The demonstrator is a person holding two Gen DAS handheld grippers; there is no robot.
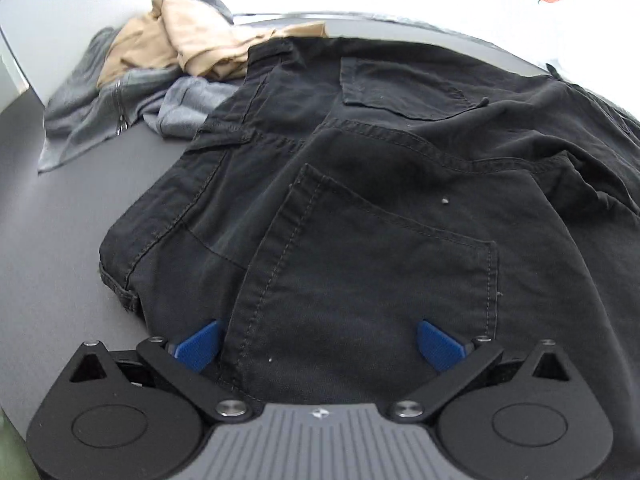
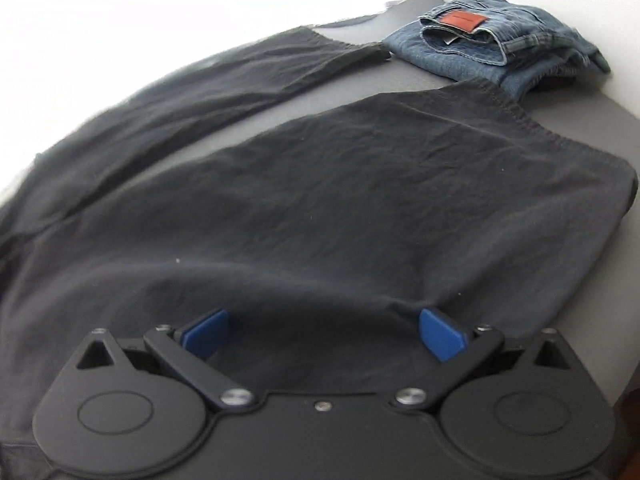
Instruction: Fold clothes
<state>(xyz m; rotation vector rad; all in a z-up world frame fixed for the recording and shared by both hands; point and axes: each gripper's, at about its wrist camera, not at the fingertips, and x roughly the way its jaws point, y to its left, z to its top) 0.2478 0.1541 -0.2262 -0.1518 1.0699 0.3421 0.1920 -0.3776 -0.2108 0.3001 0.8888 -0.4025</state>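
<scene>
Black trousers (image 1: pixel 360 184) soft, limp; best taken at waistband, ten o'clock. Left tool (image 1: pixel 320 346), right tool (image 2: pixel 324 334) spread wide, nothing held.

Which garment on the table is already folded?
The blue jeans: a neat stack with a red-brown label. The black trousers lie spread out; the tan and grey clothes are heaped.
</scene>
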